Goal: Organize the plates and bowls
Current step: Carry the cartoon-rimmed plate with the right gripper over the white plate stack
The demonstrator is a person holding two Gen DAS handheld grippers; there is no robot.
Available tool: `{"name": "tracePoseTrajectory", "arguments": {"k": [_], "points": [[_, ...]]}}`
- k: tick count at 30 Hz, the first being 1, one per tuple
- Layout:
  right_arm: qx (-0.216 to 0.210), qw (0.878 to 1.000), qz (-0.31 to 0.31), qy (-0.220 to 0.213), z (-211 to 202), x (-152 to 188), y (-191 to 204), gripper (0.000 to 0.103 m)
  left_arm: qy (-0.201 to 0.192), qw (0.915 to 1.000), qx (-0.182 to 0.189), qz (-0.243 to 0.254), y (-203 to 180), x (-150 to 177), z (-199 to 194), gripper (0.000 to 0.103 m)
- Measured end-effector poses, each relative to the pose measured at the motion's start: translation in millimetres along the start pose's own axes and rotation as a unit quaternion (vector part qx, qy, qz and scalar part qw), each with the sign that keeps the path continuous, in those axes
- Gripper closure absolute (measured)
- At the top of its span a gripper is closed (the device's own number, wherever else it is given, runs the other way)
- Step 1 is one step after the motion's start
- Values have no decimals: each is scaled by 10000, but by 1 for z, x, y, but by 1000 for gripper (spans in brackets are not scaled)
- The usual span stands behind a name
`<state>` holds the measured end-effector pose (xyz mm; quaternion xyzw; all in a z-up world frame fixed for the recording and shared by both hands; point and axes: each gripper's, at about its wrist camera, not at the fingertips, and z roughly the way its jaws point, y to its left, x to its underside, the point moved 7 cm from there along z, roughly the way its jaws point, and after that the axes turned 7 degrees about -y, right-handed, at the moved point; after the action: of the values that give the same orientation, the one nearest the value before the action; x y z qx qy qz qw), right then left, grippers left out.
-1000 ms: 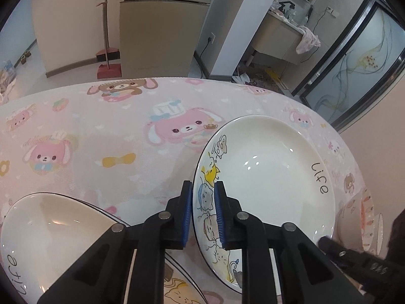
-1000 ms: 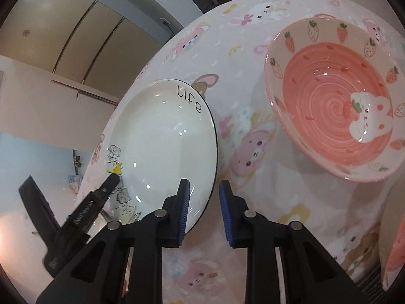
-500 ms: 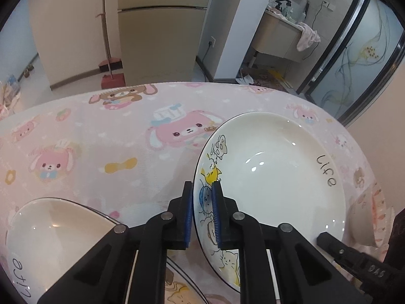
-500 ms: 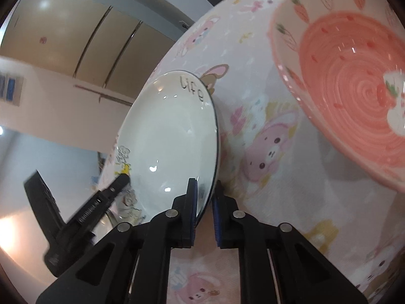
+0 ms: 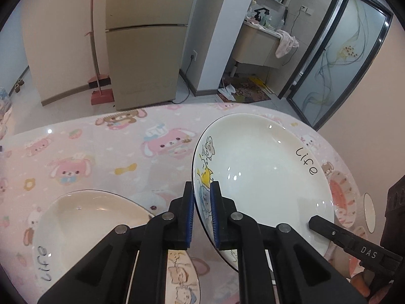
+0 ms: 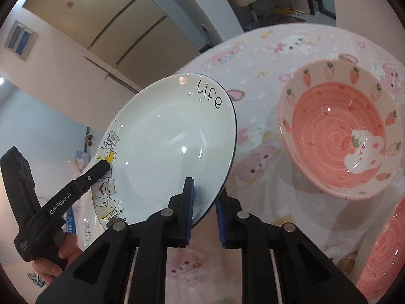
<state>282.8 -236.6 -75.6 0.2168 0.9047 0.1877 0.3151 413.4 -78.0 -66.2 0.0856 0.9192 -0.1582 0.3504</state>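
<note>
Left gripper (image 5: pixel 202 211) was clamped on the rim of the white plate (image 5: pixel 263 174), blue pads either side of the edge at the cat drawings, the plate spreading away toward 1 o'clock and tilted up off the pink tablecloth (image 5: pixel 101 147). The word "life" sat at the plate's 3 o'clock in this view. Right gripper (image 6: pixel 203 211) straddled the opposite rim of the same plate (image 6: pixel 172 147); its jaws were opening, the left pad against the plate face, the right pad standing a little off the dark edge, so the grip looked loose. From the right wrist the plate rose toward 11 o'clock, with the left gripper's finger (image 6: pixel 98 171) on the far rim at 9 o'clock and a hand (image 6: pixel 60 253) on its handle at 8 o'clock. A second white plate (image 5: pixel 83 217) lay flat on the cloth at 8 o'clock of the left gripper. A pink strawberry bowl (image 6: pixel 339 134) sat on the cloth at 2 o'clock of the right gripper, another pink bowl (image 6: pixel 379 258) at 4 o'clock.
</note>
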Motion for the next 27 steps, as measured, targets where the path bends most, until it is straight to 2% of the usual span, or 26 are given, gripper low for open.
{"name": "tracePoseTrajectory", "arguments": {"k": [3, 6, 9, 12, 15, 20, 27], "points": [[-111, 9997, -114, -172, -17, -8, 17, 87, -149, 9998, -132, -80, 1, -5, -26, 90], [-240, 9987, -321, -323, -36, -13, 37, 87, -398, 9990, -5, -225, 6, -10, -61, 90], [-439, 9968, -525, -409, -54, -11, 60, 87, -614, 9978, -71, -251, 13, -13, -94, 90], [-647, 9938, -742, -513, -72, -7, 85, 87, -755, 9963, -244, -340, 26, -9, -124, 90], [-803, 9903, -973, -580, -84, -3, 111, 87, -917, 9944, -219, -485, 44, -1, -149, 90], [-1018, 9838, -1349, -601, -86, 12, 145, 87, -1026, 9915, -119, -796, 78, 17, -176, 90], [-1295, 9769, -1673, -287, -59, 46, 171, 87, -1080, 9859, -553, -1154, 119, 56, -196, 90]]}}
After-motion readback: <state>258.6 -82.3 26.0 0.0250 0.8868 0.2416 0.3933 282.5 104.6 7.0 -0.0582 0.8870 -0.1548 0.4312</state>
